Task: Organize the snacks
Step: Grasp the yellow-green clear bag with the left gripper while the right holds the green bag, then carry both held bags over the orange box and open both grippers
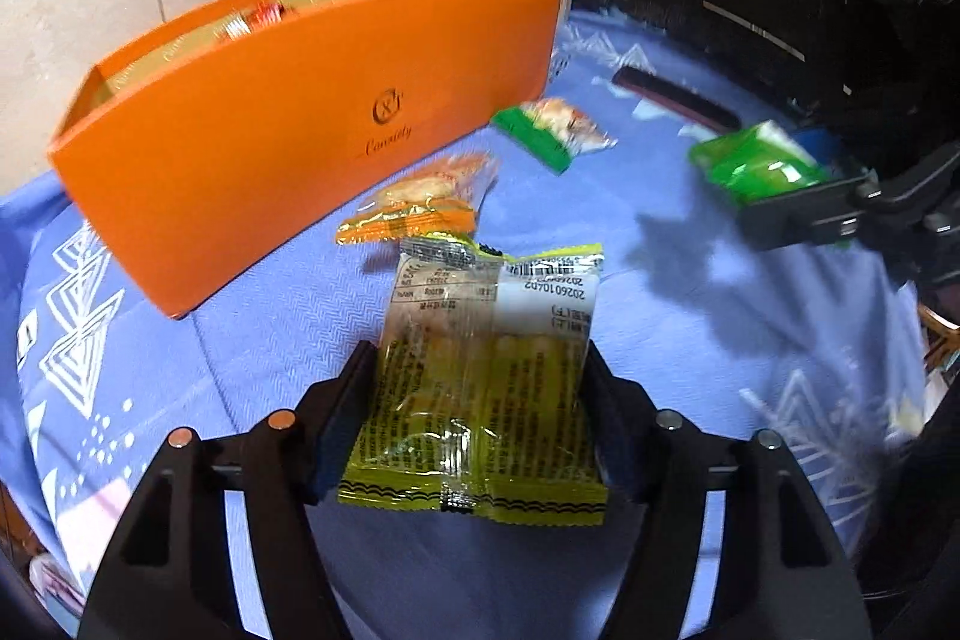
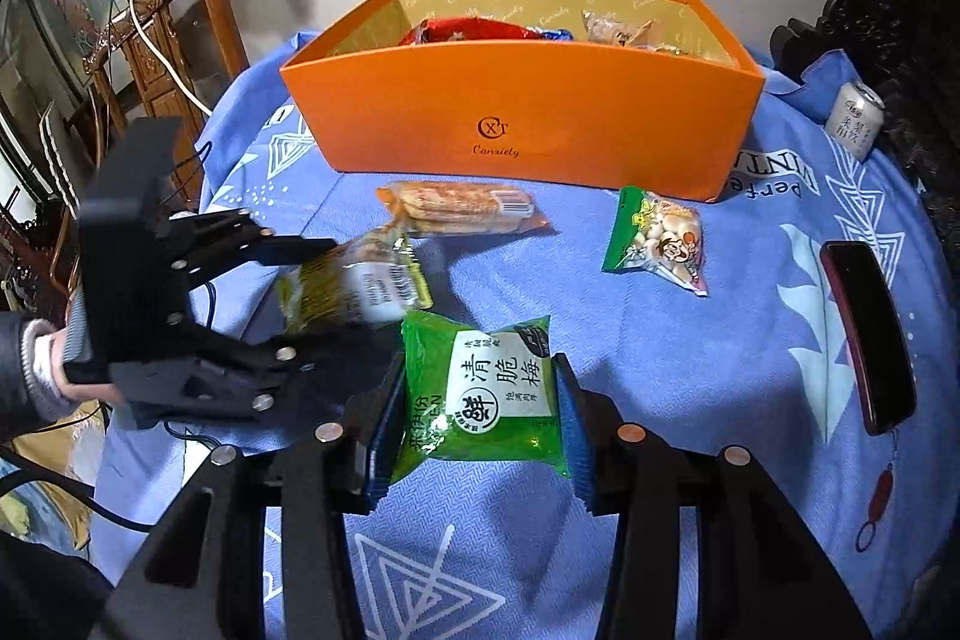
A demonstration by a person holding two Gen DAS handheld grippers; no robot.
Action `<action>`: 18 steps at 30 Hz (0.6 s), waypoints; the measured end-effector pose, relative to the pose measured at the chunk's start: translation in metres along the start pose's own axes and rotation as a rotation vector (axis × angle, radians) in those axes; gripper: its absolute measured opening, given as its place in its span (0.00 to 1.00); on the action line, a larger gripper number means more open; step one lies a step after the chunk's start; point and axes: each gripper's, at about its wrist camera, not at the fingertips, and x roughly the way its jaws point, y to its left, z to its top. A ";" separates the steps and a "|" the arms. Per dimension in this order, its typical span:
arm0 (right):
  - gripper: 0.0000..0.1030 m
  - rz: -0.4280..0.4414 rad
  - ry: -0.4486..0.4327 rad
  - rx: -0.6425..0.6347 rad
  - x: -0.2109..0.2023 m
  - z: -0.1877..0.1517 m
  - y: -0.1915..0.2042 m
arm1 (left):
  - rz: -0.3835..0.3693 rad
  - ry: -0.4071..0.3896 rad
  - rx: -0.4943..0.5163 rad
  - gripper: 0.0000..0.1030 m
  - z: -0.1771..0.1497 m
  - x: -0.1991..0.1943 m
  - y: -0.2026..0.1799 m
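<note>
My left gripper (image 1: 477, 352) is shut on a yellow snack packet (image 1: 480, 388), held above the blue cloth with its printed back facing me. From the right wrist view the same gripper (image 2: 345, 289) and packet (image 2: 354, 289) hover at the left, a person's hand (image 2: 48, 364) behind them. My right gripper (image 2: 478, 370) is shut on a green plum packet (image 2: 486, 394); it also shows at the right of the left wrist view (image 1: 756, 166). The open orange box (image 2: 528, 124) beyond holds several snacks. An orange packet (image 2: 462, 208) and a green-and-white packet (image 2: 657, 238) lie in front of it.
A dark phone-like case (image 2: 867, 334) lies on the blue cloth (image 2: 720, 400) at the right. A drink can (image 2: 855, 118) stands at the far right beside the box. A carved wooden chair (image 2: 162, 10) with a white cable stands beyond the table's left edge.
</note>
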 end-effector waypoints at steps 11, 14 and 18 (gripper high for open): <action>0.45 0.009 -0.059 0.009 -0.022 -0.004 0.001 | 0.015 -0.105 -0.093 0.63 0.009 -0.075 -0.023; 0.45 0.014 -0.077 0.007 -0.029 -0.003 0.003 | 0.048 -0.109 -0.106 0.63 0.016 -0.085 -0.026; 0.45 0.019 -0.095 0.003 -0.036 -0.001 0.004 | 0.091 -0.118 -0.150 0.63 0.029 -0.102 -0.024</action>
